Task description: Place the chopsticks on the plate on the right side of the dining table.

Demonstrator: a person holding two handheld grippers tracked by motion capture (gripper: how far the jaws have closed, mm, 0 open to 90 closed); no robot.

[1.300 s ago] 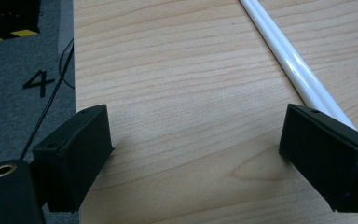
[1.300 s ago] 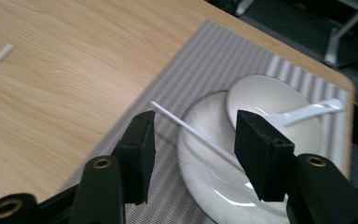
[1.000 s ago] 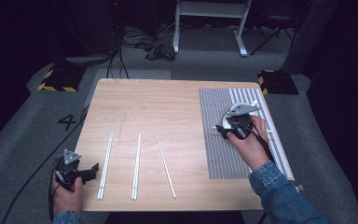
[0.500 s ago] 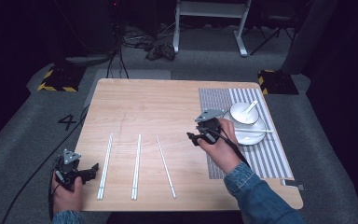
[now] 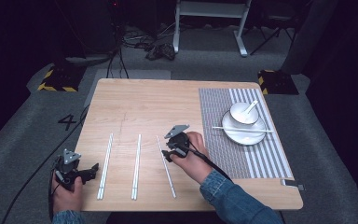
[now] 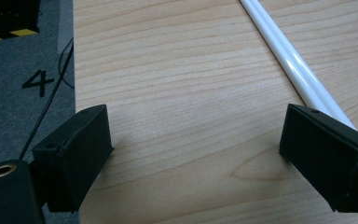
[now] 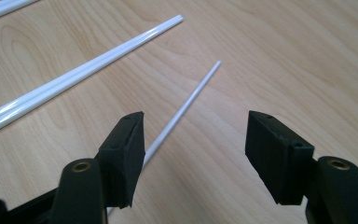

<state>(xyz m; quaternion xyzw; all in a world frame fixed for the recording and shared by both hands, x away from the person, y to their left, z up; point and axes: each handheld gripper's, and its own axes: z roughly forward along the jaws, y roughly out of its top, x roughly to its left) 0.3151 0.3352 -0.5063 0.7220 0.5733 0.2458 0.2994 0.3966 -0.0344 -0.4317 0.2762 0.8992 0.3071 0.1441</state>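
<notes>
Having crossed from plate (image 5: 243,133) on striped mat (image 5: 223,140) to table centre, right gripper (image 5: 168,153) hovers with jaws spread over single chopstick (image 7: 186,105); pickup judged next. Left gripper (image 5: 91,171) spread, idle beside leftmost chopstick pair (image 5: 105,164).

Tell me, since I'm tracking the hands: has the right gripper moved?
Yes. The right gripper went left from the plate on the striped mat to the single chopstick.

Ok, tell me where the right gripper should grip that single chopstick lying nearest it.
Probably mid-shaft of the single chopstick, coming straight down from above. It lies flat and alone on the table, so the open right gripper can close across its thin width.
</notes>
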